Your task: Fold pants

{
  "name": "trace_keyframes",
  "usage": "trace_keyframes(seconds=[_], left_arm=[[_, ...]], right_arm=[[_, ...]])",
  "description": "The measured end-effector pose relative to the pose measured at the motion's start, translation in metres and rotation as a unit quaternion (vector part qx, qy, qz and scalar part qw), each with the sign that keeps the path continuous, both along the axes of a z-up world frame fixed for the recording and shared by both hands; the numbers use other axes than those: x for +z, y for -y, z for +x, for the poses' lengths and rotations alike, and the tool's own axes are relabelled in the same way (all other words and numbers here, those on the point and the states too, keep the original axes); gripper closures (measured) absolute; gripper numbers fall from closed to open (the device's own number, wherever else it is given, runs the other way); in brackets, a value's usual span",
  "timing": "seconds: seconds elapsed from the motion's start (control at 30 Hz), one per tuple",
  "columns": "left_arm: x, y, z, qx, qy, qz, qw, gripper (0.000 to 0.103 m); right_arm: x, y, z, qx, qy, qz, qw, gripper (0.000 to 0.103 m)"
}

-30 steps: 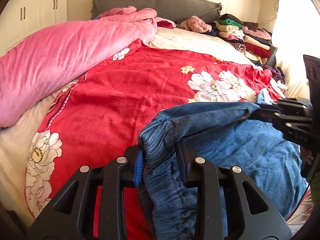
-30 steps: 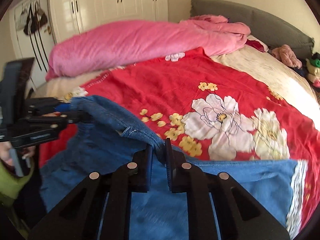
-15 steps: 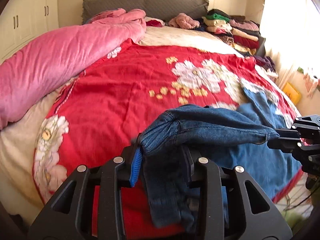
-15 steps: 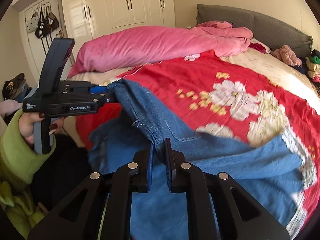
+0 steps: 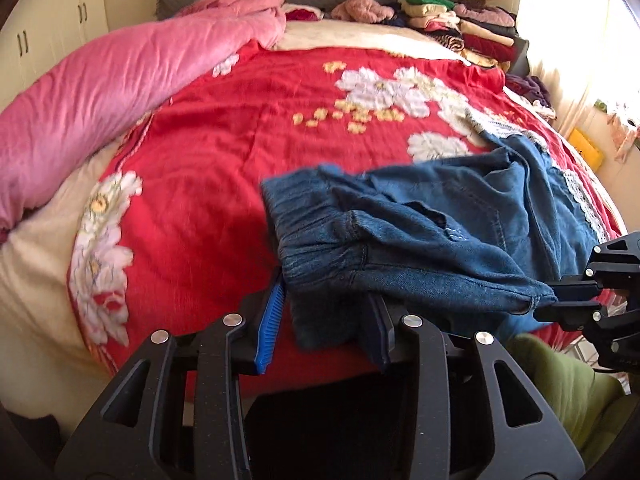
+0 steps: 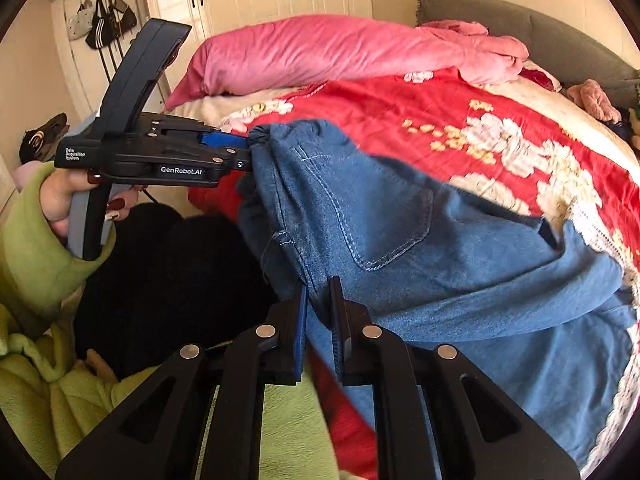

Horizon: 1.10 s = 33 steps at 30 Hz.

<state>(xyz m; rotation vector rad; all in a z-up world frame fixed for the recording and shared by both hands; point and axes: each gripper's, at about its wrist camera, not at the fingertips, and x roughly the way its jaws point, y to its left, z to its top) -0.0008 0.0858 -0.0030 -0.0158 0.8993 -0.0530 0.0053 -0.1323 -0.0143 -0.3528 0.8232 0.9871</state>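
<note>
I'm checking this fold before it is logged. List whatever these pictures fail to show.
1. Jeans legs: right wrist view, cut off by the lower right edge; hems unseen.
2. Left gripper grip: left wrist view, denim covers the gap between the pads.
3. Red blanket flowers: both views, blurred.
4. Clothes pile: left wrist view, too small to count.
5. Right gripper: its contact is buried in cloth.

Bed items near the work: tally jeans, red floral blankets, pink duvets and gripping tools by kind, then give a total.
Blue jeans: 1
Red floral blanket: 1
Pink duvet: 1
Gripping tools: 2, the left tool and the right tool, each shut on the jeans' waistband
Total: 5
</note>
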Motion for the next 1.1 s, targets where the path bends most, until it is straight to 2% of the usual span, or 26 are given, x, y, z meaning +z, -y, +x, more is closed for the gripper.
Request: trace_keyframes(seconds=[0.23, 0.33, 0.4, 0.5, 0.57, 0.63, 0.7, 0.8, 0.87, 0.9, 1.0, 1.1], left_arm=[[0.006, -0.023, -0.019, 0.036, -0.014, -0.011, 0.9992, 0.072], [0.018, -0.028, -0.025, 0.049, -0.003, -0.022, 0.9985, 0.072], [0.025, -0.020, -0.023, 0.041, 0.005, -0.027, 0.9988, 0.072], [0.034, 0.006, -0.013, 0.003, 0.017, -0.030, 0.9994, 0.072], [0.027, 0.024, -0.003, -0.018, 0.008, -0.021, 0.9996, 0.072], [0.008, 0.034, 0.007, -0.015, -0.021, 0.007, 0.9996, 0.072], [-0.003, 0.036, 0.009, -0.010, -0.033, 0.013, 0.9993, 0.072], [-0.006, 0.032, 0.005, -0.009, -0.030, 0.015, 0.9994, 0.072], [-0.006, 0.029, 0.003, -0.008, -0.030, 0.010, 0.9995, 0.072], [-0.006, 0.028, 0.003, -0.008, -0.030, 0.009, 0.9995, 0.072], [-0.007, 0.028, 0.002, -0.009, -0.026, 0.010, 0.9996, 0.072], [-0.008, 0.028, 0.002, -0.010, -0.023, 0.008, 0.9997, 0.072]], right_arm=[[-0.003, -0.003, -0.002, 0.009, -0.002, -0.002, 1.000, 0.093], [-0.007, -0.005, -0.002, 0.014, -0.013, 0.000, 1.000, 0.093], [-0.009, -0.007, -0.003, 0.018, -0.017, -0.001, 1.000, 0.093], [-0.011, -0.008, -0.003, 0.020, -0.025, 0.001, 1.000, 0.092], [-0.010, -0.007, -0.004, 0.019, -0.027, 0.003, 0.999, 0.090], [-0.007, -0.004, -0.005, 0.017, -0.028, 0.006, 0.999, 0.089], [-0.002, 0.001, -0.004, 0.018, -0.035, 0.017, 0.999, 0.083], [0.009, 0.012, 0.001, -0.003, -0.026, 0.034, 0.999, 0.081], [0.015, 0.018, 0.009, -0.032, -0.018, 0.043, 0.998, 0.073], [0.016, 0.020, 0.014, -0.048, -0.018, 0.044, 0.998, 0.072], [0.008, 0.023, 0.028, -0.083, -0.032, 0.027, 0.996, 0.072], [-0.013, 0.019, 0.038, -0.105, -0.057, -0.025, 0.992, 0.070]])
